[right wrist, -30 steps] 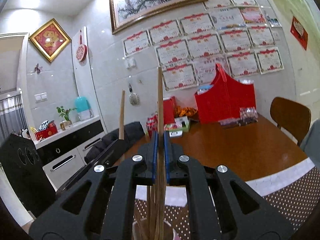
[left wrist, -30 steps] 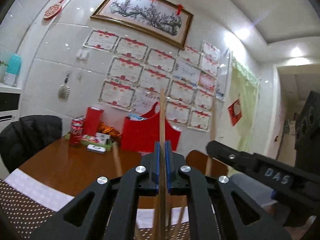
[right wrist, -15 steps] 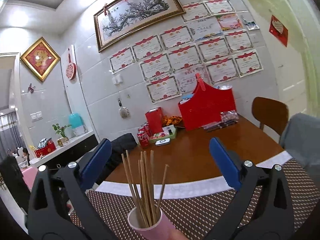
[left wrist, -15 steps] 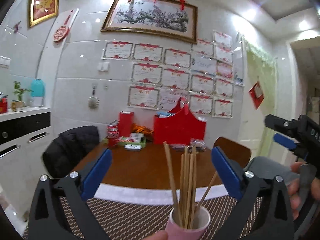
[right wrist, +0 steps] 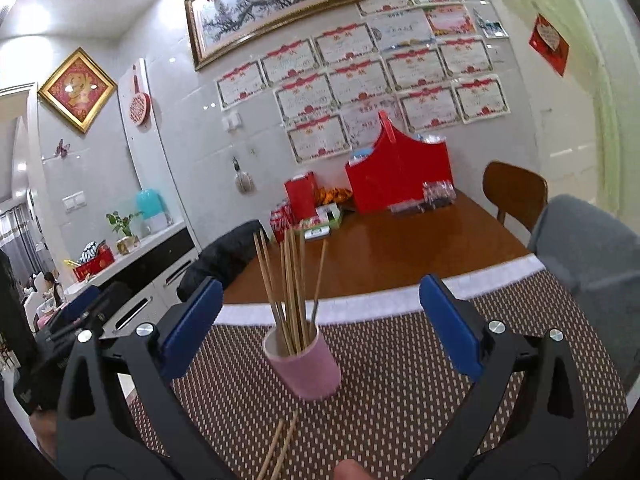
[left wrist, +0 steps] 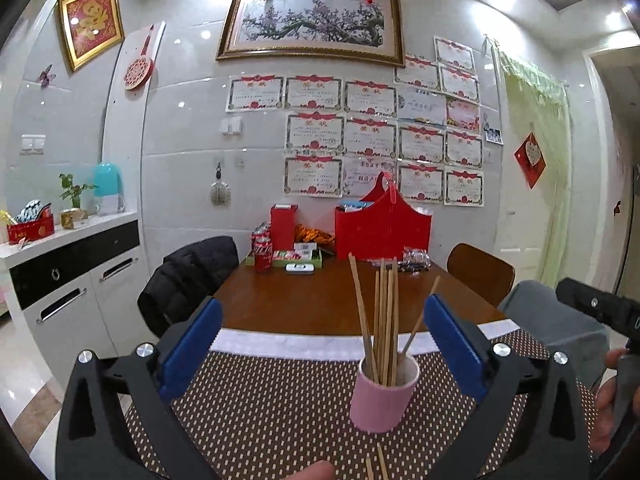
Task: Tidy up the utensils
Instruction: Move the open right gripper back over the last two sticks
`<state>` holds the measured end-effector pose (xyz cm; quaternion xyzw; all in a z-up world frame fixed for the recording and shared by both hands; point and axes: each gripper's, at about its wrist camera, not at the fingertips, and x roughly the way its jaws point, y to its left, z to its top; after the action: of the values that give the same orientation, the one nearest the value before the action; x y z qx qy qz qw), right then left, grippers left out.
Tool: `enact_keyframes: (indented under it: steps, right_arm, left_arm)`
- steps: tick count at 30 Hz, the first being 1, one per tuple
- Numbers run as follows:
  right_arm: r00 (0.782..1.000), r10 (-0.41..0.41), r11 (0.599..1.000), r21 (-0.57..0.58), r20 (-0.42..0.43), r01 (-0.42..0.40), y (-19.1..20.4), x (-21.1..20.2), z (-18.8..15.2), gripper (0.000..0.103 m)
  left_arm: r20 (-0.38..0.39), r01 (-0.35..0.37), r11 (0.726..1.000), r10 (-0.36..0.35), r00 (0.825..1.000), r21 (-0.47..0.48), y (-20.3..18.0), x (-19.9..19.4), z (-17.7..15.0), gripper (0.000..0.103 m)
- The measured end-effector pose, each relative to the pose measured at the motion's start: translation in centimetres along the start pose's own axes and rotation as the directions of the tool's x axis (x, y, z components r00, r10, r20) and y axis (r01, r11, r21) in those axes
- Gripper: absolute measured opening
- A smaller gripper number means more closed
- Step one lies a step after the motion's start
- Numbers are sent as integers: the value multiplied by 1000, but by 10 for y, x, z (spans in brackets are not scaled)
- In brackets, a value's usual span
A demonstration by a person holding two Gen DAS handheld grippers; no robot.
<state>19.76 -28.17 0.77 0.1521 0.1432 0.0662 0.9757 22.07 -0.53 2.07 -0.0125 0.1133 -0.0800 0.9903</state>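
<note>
Left gripper (left wrist: 322, 346): jaws spread wide, blue pads (left wrist: 192, 344) far apart, nothing between them touching. Right gripper (right wrist: 320, 324): same, spread wide, empty. Over the last second both went from pressed together to open; no change in the last half of it.

Nearest: two loose chopsticks (right wrist: 280, 446) lying flat on the brown dotted placemat (right wrist: 400, 380), at the near edge, ends running out of frame. In the left wrist view only their tips show (left wrist: 376, 466). A fingertip (left wrist: 316, 472) pokes in at the bottom edge of each view.

Just beyond them: pink cup (left wrist: 382, 396) upright on the placemat, centred between the open jaws in both views, clear of the pads. Bundle of chopsticks (left wrist: 382, 320) stands in it, mostly upright, one leaning left, one thinner stick leaning right.

Right gripper's black body and the hand holding it show at the right edge of the left wrist view.

Past the mat: white table edge strip, then wooden table (left wrist: 320, 296). Far end of the table: red bag (left wrist: 382, 232), red box, soda cans (left wrist: 262, 252), small tray. Chairs left and right; dark jacket (left wrist: 188, 276) on the left one. Wall behind with certificates and a framed painting.
</note>
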Motion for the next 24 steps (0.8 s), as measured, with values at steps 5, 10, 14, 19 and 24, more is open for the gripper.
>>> enact_keyframes:
  steps: [5, 10, 14, 19, 24]
  right_arm:
    - [998, -17, 1000, 1, -63, 17, 0, -10, -19, 97]
    - [992, -26, 1000, -6, -125, 25, -1, -15, -40, 97]
    - [977, -22, 1000, -26, -213, 17, 1, -8, -62, 97]
    - [950, -23, 999, -50, -312, 8, 1, 4, -89, 97]
    - [933, -39, 999, -28, -359, 31, -11, 12, -105, 97]
  left_arm:
    - [-26, -17, 1000, 17, 1000, -1, 10, -20, -20, 99]
    - [-97, -11, 1000, 9, 995, -21, 19, -26, -43, 99]
    - [-232, 26, 998, -40, 972, -62, 26, -16, -70, 99]
    - [-414, 86, 996, -85, 906, -18, 13, 8, -116, 99]
    - [-542, 120, 991, -66, 838, 65, -6, 28, -157, 99]
